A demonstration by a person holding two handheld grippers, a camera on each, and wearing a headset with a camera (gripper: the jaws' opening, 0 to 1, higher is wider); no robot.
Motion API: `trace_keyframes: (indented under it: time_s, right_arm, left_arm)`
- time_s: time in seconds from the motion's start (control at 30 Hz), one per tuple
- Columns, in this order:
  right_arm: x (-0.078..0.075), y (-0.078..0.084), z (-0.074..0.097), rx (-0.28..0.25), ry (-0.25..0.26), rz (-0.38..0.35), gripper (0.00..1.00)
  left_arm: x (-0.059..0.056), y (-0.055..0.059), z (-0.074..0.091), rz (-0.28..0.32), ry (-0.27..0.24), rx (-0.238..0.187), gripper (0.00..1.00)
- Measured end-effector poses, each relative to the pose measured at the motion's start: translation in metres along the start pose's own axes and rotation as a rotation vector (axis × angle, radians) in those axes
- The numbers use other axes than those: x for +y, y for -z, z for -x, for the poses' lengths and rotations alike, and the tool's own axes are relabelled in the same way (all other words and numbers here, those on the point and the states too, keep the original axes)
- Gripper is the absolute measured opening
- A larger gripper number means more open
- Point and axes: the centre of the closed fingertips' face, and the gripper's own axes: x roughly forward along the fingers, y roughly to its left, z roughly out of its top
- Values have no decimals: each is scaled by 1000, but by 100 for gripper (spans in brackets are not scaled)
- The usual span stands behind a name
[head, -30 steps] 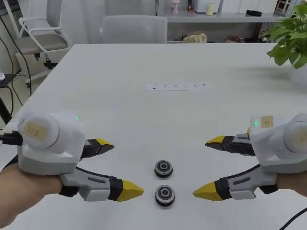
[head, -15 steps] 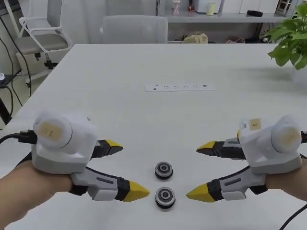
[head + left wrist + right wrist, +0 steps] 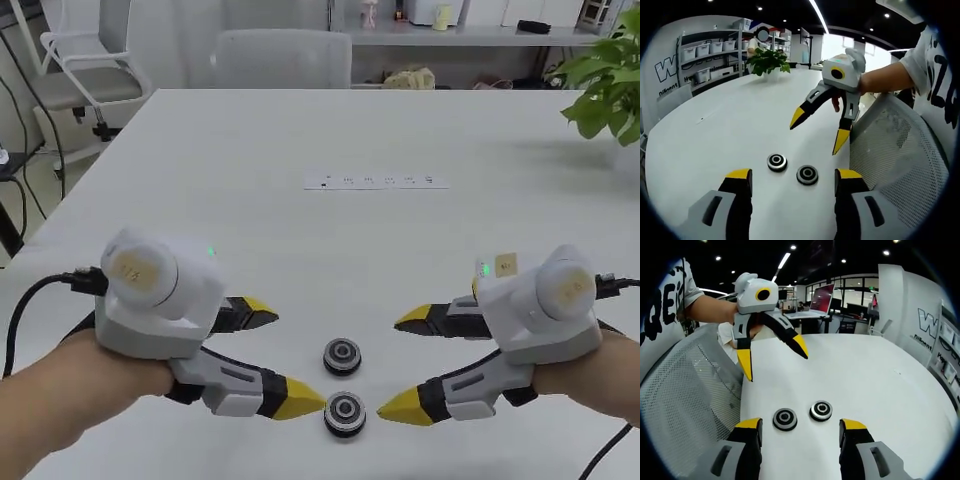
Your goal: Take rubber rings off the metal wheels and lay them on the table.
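Two small metal wheels with black rubber rings lie flat on the white table: the far wheel (image 3: 342,355) (image 3: 777,162) (image 3: 821,410) and the near wheel (image 3: 345,410) (image 3: 807,174) (image 3: 785,418). My left gripper (image 3: 288,357) (image 3: 792,174) stands open to the left of them, its yellow tips a short way off. Facing it from the right, my right gripper (image 3: 404,364) (image 3: 800,424) is open too. Each gripper shows in the other's view: the right gripper (image 3: 819,132), the left gripper (image 3: 774,360). Nothing is held.
A white power strip (image 3: 375,181) lies mid-table. A potted plant (image 3: 603,88) stands at the far right. A grey chair (image 3: 283,60) is behind the table's far edge, and a mesh chair back (image 3: 895,150) is at the near edge.
Both grippers have moved inward toward the wheels, and their tips are now closer to the near wheel. The wheels have not moved.
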Motion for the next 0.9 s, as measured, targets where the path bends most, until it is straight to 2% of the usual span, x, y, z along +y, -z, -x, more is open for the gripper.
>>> trace_keyframes:
  time_s: [0.53, 0.9]
  right_arm:
    - [7, 5, -17, 20, -55, 2, 54]
    - [15, 13, -30, 50, -94, 5, 49]
  left_arm:
    - [-10, 3, -17, -36, 64, 23, 51]
    - [-19, 12, -30, -68, 112, 58, 41]
